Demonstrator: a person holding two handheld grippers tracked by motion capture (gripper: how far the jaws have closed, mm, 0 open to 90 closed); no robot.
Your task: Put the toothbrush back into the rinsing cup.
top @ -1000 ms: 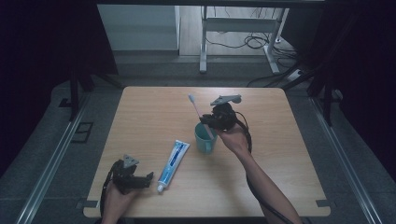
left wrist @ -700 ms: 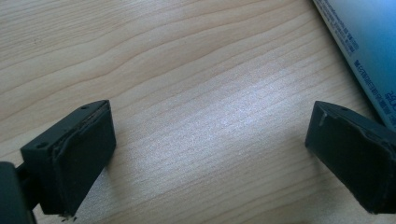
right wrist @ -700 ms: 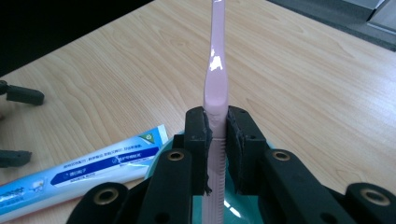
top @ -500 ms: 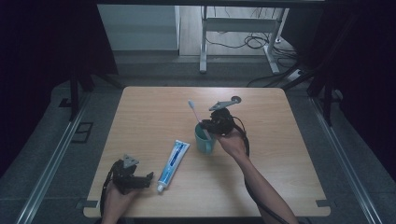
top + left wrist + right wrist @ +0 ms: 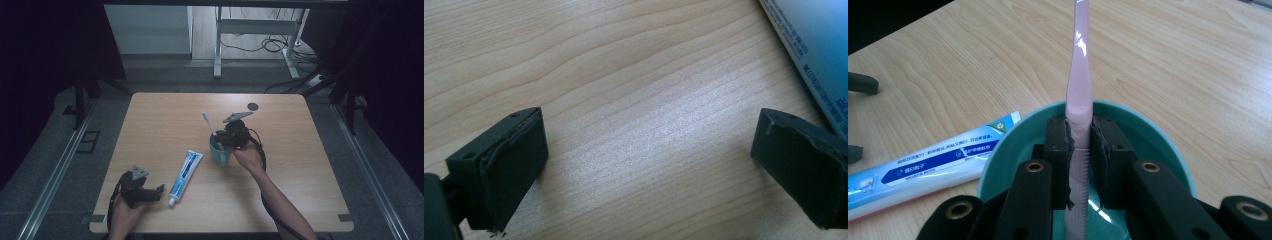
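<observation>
Right gripper [image 5: 1080, 150]: jaws clamped on brush [image 5: 1081, 90], over cup [image 5: 219, 151] | left gripper [image 5: 664, 165]: jaws apart, idle by tube [image 5: 185, 170] | I lower the handle straight in, then release.

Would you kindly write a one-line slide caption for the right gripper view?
Right hand-held gripper clamps a pink plastic toothbrush over a round teal cup, blue-and-white toothpaste tube lying alongside.

Left hand-held gripper [image 5: 150, 192] gapes wide; right hand-held gripper [image 5: 1081, 150] is clamped.
</observation>
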